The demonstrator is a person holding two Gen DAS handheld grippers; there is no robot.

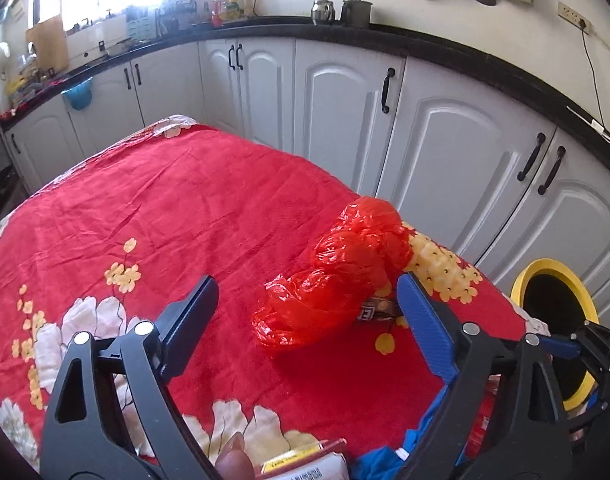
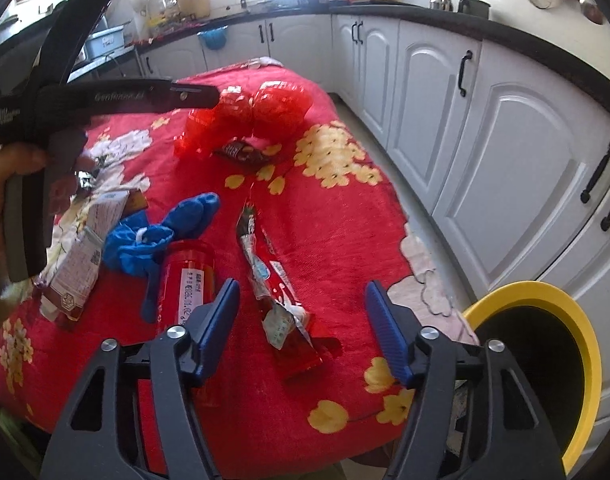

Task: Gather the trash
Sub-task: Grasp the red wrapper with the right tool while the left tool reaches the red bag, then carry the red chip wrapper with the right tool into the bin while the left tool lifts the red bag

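On the table, covered by a red floral cloth (image 2: pixel 337 216), several pieces of trash lie scattered. Left gripper (image 1: pixel 305 312): jaws spread wide, nothing between the pads, held above the cloth with a crumpled red plastic bag (image 1: pixel 345 276) lying between and just beyond its fingers; a small dark wrapper (image 1: pixel 375 312) pokes out from under the bag's near edge, close to the blue right-hand finger. Right gripper (image 2: pixel 301 328): jaws also wide apart, empty, poised over a long torn red snack wrapper (image 2: pixel 273 292) that runs lengthwise between its fingers. Just left of that wrapper lies a red bottle with a printed label (image 2: pixel 191 276), partly behind the left finger. Further left: a crumpled blue glove (image 2: pixel 161 232), then a white printed carton (image 2: pixel 81 256) near the table edge. In the right wrist view the red bag sits at the far end of the cloth with the dark wrapper just in front of it, and the left tool is seen from the side, gripped by a hand (image 2: pixel 5 184). Yellow-rimmed bin (image 2: pixel 545 360) with dark interior stands on the floor beside the table's right edge, in front of the white cabinets (image 2: pixel 505 160).
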